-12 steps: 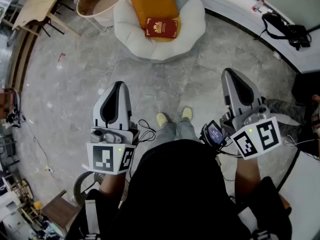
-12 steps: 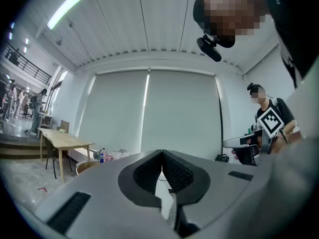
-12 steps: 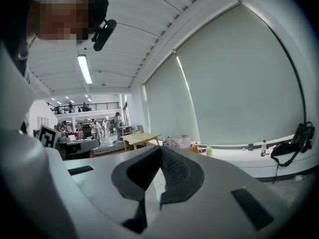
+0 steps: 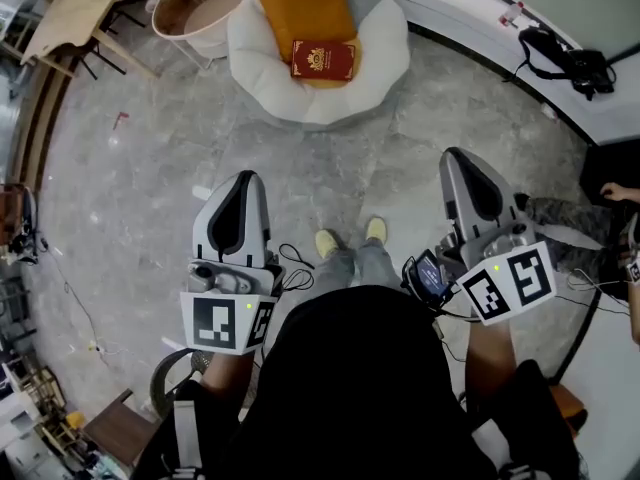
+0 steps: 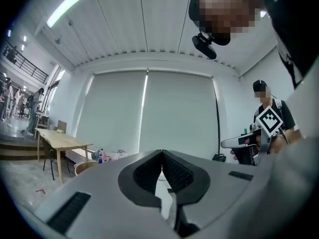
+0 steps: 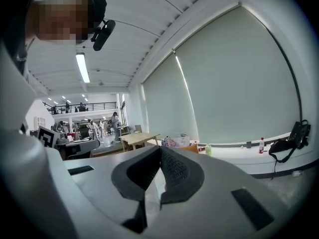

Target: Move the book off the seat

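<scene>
The red hardcover book (image 4: 323, 59) is lying on the orange cushion (image 4: 300, 3), which is resting on the white round padded seat (image 4: 380, 63). A round beige tub (image 4: 190, 13) is standing just left of the seat, with a light wooden table (image 4: 75, 8) sitting further left.

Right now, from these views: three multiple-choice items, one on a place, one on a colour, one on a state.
1. Where does the book lie?
A. On the floor by the person's shoes
B. On the orange cushion on the white seat
C. On the wooden table

2. What colour is the book's cover?
A. Blue
B. Green
C. Red

3. How do the left gripper jaws stand?
A. Shut, nothing between them
B. Wide open
C. Shut on the book

Answers:
1 B: the head view shows it flat on the cushion, on top of the seat.
2 C: the cover is dark red with a gold emblem.
3 A: in the left gripper view the pads meet, and the book is far ahead.
</scene>
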Action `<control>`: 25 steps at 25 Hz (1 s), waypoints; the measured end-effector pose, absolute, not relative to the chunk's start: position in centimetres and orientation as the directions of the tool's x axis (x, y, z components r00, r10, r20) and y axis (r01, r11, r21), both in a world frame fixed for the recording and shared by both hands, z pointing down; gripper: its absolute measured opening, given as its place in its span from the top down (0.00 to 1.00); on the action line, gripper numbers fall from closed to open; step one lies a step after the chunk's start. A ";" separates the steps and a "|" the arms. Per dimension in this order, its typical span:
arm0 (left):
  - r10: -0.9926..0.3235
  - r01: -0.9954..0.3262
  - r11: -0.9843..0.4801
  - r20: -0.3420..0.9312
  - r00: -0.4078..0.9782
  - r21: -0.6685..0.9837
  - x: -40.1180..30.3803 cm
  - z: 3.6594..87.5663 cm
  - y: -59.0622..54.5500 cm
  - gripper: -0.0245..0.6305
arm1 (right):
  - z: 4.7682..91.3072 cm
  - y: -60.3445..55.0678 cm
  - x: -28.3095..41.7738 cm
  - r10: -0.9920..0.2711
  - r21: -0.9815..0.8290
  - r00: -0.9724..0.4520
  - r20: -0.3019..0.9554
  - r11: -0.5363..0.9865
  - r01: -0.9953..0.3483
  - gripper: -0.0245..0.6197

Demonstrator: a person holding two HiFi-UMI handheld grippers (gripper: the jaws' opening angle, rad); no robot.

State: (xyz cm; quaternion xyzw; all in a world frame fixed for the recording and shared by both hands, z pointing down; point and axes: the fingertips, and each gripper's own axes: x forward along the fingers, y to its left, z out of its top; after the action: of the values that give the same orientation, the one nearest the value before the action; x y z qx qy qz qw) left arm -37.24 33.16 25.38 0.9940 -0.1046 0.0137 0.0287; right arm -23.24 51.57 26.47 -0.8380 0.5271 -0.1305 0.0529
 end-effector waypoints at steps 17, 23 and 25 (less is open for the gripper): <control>-0.197 -0.197 -0.979 0.003 0.980 0.042 -39.8 24.6 30.8 0.95 | 26.4 48.5 -26.2 -0.898 -0.231 0.417 0.140 -0.439 -0.868 0.94; -0.182 -0.183 -0.982 0.010 0.983 0.044 -39.3 24.8 30.7 0.95 | 27.0 47.6 -26.4 -0.903 -0.255 0.404 0.148 -0.430 -0.866 0.94; -0.181 -0.181 -0.983 0.006 0.983 0.042 -39.1 24.7 30.6 0.95 | 27.0 47.2 -26.5 -0.905 -0.242 0.398 0.152 -0.425 -0.872 0.94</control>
State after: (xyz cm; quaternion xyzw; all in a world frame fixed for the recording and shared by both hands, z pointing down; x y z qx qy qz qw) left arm -39.07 30.58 24.67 0.9956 -0.0909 0.0013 0.0213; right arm -26.52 47.19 27.00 -0.8338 0.5328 -0.1306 0.0617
